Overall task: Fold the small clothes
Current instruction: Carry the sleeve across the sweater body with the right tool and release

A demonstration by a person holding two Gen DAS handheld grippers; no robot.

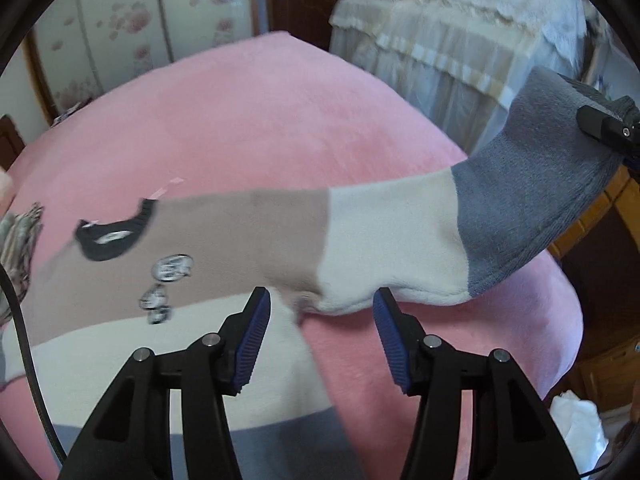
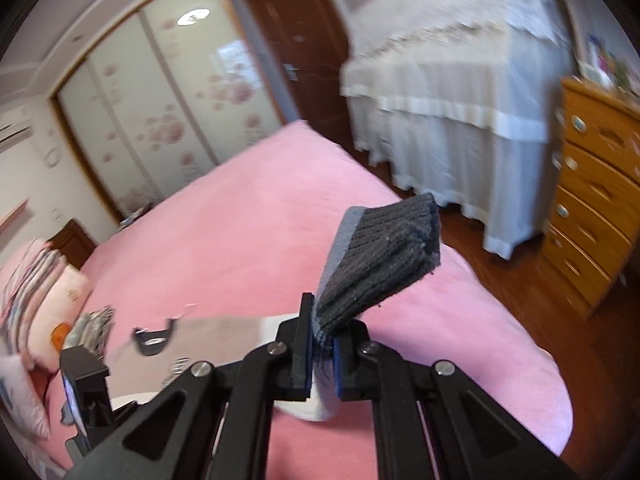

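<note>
A small sweater (image 1: 240,232) banded in tan, cream and grey lies on the pink bed (image 1: 260,112), with a black collar patch and small round prints. Its sleeve (image 1: 400,248) is lifted and stretched out to the right. My right gripper (image 2: 323,340) is shut on the sleeve's dark grey ribbed cuff (image 2: 380,256), which sticks up past the fingertips. My left gripper (image 1: 322,300) hovers over the underarm where sleeve meets body. Its blue pads stand apart, and the fabric between the tips is not pinched.
A second bed with a white lace cover (image 1: 440,40) stands beyond the pink one. A wooden chest of drawers (image 2: 592,208) is at the right, floral wardrobe doors (image 2: 168,112) at the back, pillows (image 2: 32,300) at the left, a patterned cloth (image 1: 20,240) beside the sweater.
</note>
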